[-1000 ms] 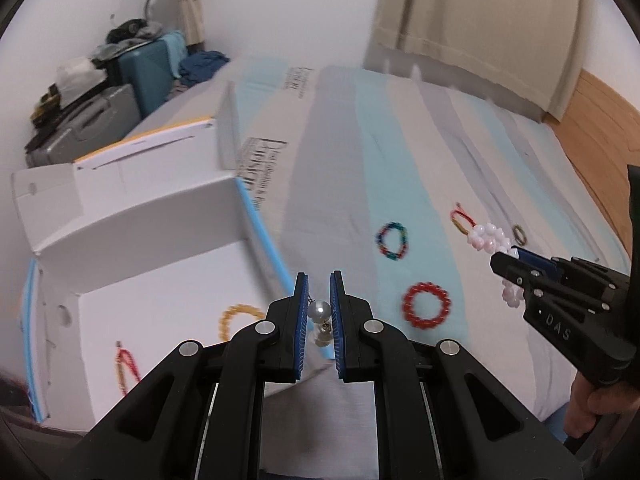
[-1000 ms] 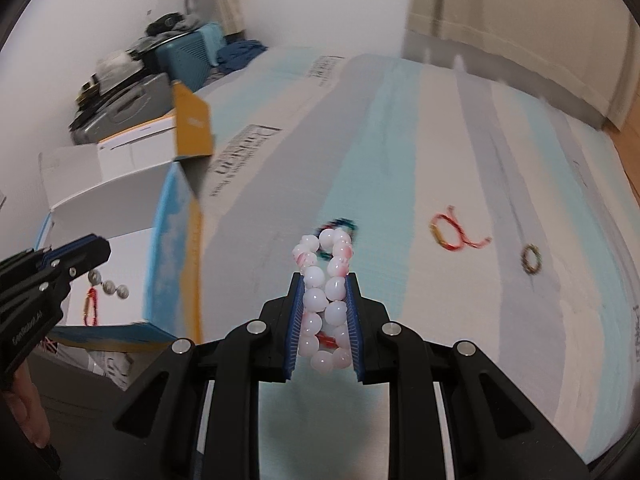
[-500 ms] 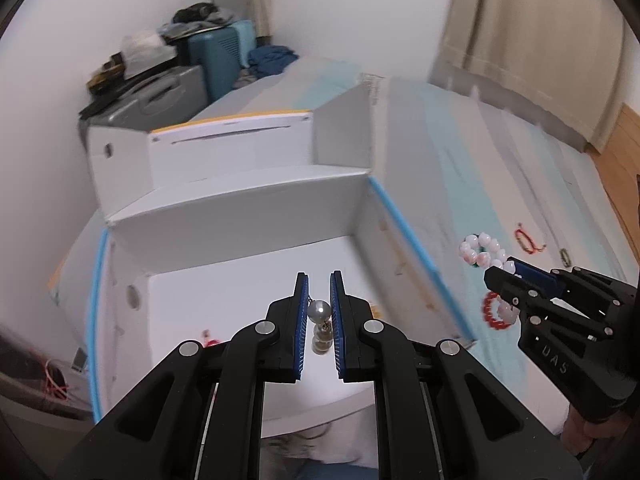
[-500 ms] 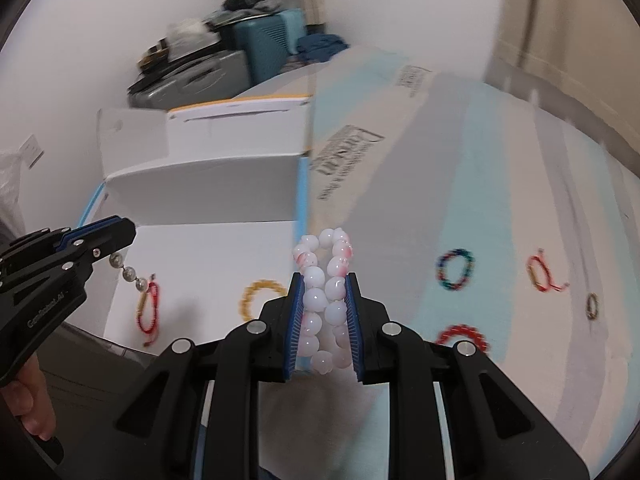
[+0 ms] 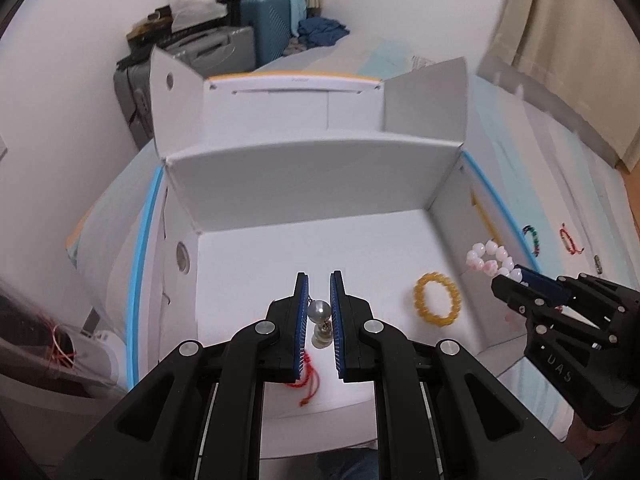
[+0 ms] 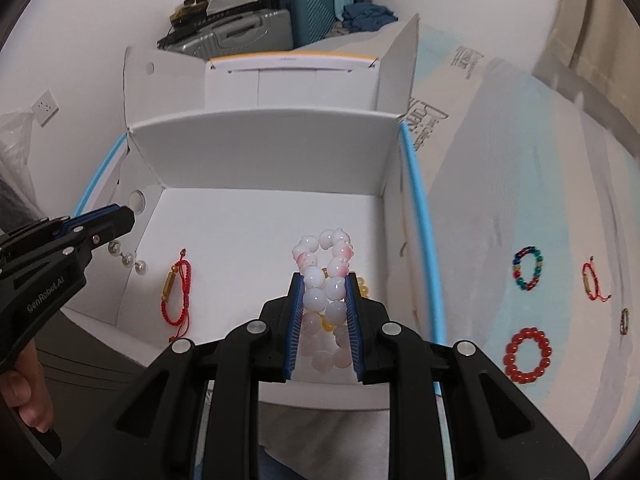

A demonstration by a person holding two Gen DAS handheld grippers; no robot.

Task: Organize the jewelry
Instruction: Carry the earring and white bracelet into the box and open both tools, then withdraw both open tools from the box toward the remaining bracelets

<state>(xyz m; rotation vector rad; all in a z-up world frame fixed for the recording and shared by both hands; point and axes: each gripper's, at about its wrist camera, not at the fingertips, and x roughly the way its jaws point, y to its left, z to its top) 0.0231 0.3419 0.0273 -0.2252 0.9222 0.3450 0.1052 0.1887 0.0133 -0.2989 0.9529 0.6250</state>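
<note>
My left gripper [image 5: 319,302] is shut on a silver pearl strand [image 5: 319,311] and holds it above the floor of the open white box [image 5: 312,184]. The strand also shows hanging in the right wrist view [image 6: 127,258]. My right gripper [image 6: 323,292] is shut on a white-and-pink bead bracelet [image 6: 322,276] over the box's right side; the bracelet also shows in the left wrist view [image 5: 489,258]. A yellow bead bracelet [image 5: 437,299] and a red cord bracelet [image 6: 176,290] lie inside the box.
On the striped bedcover right of the box lie a multicoloured bead bracelet [image 6: 528,268], a red bead bracelet [image 6: 527,355], a red cord bracelet [image 6: 592,282] and a small ring [image 6: 624,320]. Suitcases [image 6: 256,28] stand behind the box by the wall.
Both grippers have moved left from over the bedcover to over the open box, each still holding its piece. The box now fills both views.
</note>
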